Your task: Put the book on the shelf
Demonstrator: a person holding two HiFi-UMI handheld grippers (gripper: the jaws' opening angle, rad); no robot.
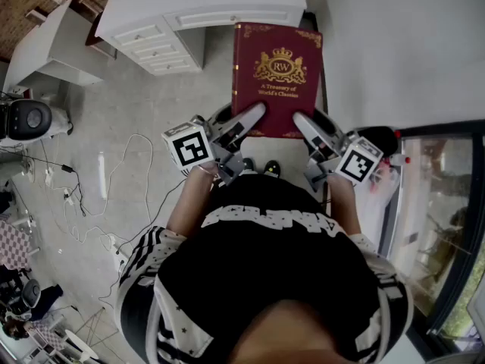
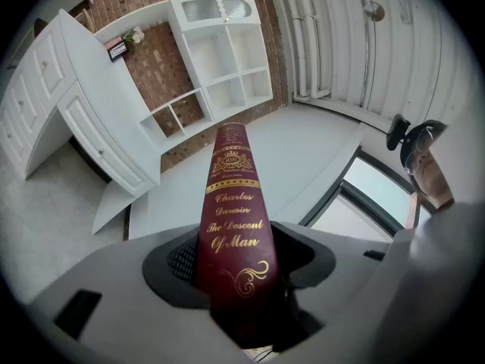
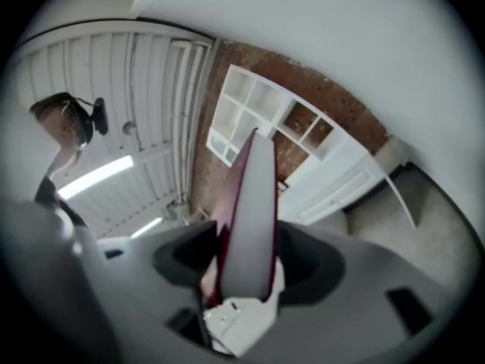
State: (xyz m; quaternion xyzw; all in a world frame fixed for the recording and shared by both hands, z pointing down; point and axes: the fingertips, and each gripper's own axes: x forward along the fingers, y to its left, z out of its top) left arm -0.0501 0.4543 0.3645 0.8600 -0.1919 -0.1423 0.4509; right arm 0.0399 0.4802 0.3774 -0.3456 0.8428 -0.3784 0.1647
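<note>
Head view: a dark red hardcover book with gold lettering is held level in front of the person, cover up. The left gripper and right gripper grip its near corners. A white drawer cabinet stands beyond it.

Left gripper view: the left gripper has its jaws pinching the book at the spine. A white open shelf unit stands well apart against a brick wall.

Right gripper view: the right gripper has its jaws pinching the book's page edge, with the shelf unit beyond.
</note>
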